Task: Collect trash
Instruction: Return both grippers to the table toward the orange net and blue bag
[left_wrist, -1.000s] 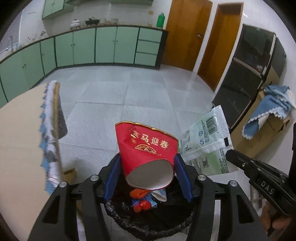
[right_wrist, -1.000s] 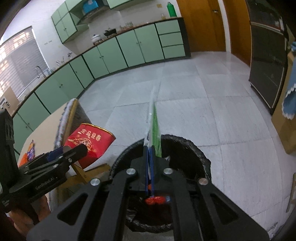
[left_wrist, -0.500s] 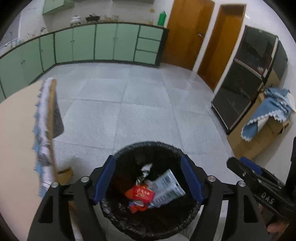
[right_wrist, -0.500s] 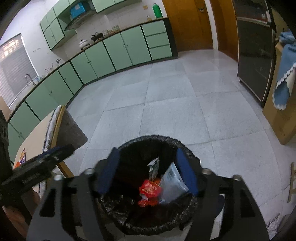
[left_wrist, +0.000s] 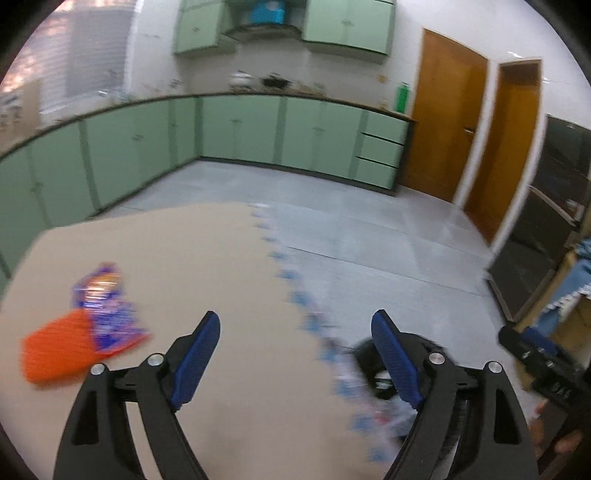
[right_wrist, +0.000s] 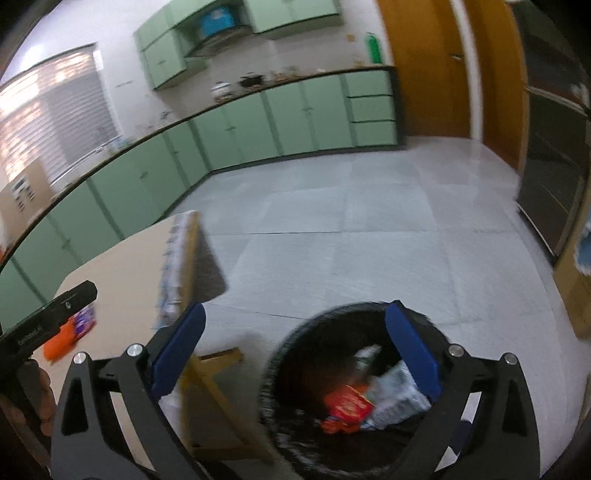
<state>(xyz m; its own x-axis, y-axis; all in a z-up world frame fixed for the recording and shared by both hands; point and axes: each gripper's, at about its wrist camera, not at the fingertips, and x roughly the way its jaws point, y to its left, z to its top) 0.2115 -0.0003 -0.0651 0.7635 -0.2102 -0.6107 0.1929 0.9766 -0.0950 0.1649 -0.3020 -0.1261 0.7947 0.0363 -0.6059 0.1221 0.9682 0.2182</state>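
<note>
A: What's left on the surface (left_wrist: 192, 266)?

B: At the far left, an orange wrapper (left_wrist: 55, 350) with a purple snack packet (left_wrist: 105, 310) lying partly over it, touching. Both are blurred, but they look like thin film: I'd guess very light, soft, crinkly and a bit slippery.

A: Where would you take hold?

B: Pinch a free edge or corner that lifts off the surface, probably the purple packet's upper end. Flat film gives the jaws little to bite.

A: And the left gripper (left_wrist: 295, 362)?

B: Over the surface, jaws spread wide, nothing between them, right of the wrappers.

A: Further right?

B: The right gripper (right_wrist: 295, 354), jaws also wide apart and empty, above the black-lined bin (right_wrist: 291, 347) on the floor beside the surface. Inside lie a red cup (right_wrist: 347, 404) and a pale pouch (right_wrist: 395, 395).
</note>
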